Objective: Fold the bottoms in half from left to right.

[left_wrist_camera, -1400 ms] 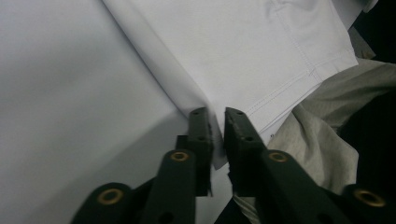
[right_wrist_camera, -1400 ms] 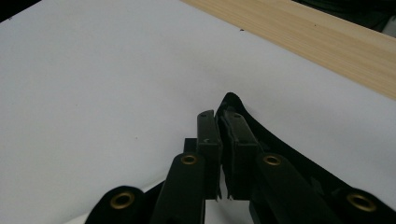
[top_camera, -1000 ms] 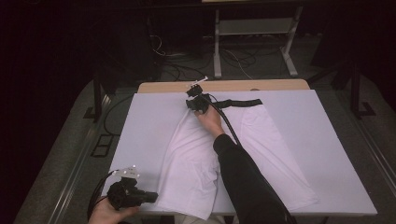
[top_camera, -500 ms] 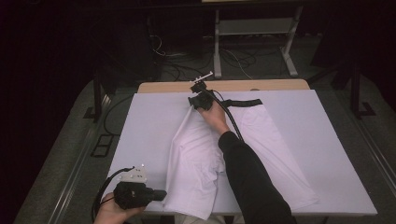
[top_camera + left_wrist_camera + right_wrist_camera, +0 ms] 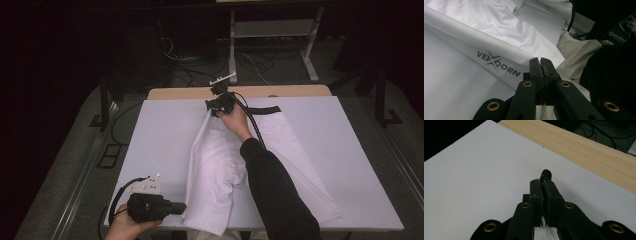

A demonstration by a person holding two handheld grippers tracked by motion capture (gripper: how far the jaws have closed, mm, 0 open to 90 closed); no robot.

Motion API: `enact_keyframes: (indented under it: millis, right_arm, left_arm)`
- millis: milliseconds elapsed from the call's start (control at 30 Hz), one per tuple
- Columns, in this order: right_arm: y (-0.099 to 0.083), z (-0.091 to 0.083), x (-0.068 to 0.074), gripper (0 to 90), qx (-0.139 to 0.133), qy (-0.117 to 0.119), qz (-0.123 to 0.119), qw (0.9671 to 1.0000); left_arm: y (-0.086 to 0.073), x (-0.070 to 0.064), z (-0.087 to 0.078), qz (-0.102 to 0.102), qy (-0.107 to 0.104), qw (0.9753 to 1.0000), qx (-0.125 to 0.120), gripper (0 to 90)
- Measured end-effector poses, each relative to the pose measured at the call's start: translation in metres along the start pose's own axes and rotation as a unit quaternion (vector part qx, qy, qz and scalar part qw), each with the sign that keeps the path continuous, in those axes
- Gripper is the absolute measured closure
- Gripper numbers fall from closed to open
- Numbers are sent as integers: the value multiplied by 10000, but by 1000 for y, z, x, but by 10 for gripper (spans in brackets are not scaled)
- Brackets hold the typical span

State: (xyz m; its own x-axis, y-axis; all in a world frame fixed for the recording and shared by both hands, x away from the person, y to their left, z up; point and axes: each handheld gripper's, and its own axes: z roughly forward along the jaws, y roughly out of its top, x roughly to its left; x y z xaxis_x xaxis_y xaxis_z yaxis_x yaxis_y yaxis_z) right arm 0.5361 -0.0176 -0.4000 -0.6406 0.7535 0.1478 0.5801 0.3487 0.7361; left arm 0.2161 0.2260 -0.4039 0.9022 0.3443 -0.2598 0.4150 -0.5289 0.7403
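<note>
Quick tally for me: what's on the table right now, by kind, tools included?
White trousers with black waistband: 1
Hand-held tools: 2, left tool at the near hem, right tool at the waistband
White table cover: 1
Total: 4

The white trousers are soft, creased matt cloth on a smooth white sheet over pale grained wood.

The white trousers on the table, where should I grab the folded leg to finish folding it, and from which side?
Probably take the white trousers at the hem corner of the folded leg, which hangs at the table's near edge. Come in from the person's left, where the left gripper sits beside that corner with its jaws closed. The right gripper already pins the black waistband at the far end.
</note>
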Motion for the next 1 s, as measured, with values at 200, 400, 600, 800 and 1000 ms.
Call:
enact_keyframes:
  millis: [200, 400, 600, 800, 1000]
  right_arm:
    - [-1, -8, -4, 848, -58, 62, -2, 10000]
    - [-2, -21, -11, 848, -131, 98, 30, 9999]
    - [-3, -36, -22, 848, -234, 121, 118, 9996]
    - [-6, -48, -33, 848, -288, 94, 173, 9994]
    - [-11, -56, -42, 848, -310, 83, 221, 9992]
  left_arm:
    - [11, -4, 7, 112, -191, 9997, -100, 876]
    - [20, -10, 16, 248, -371, 9989, -148, 876]
    - [28, -13, 25, 321, -524, 9980, -144, 876]
    - [36, -16, 34, 388, -675, 9968, -177, 875]
    - [46, -20, 47, 481, -869, 9949, -145, 876]
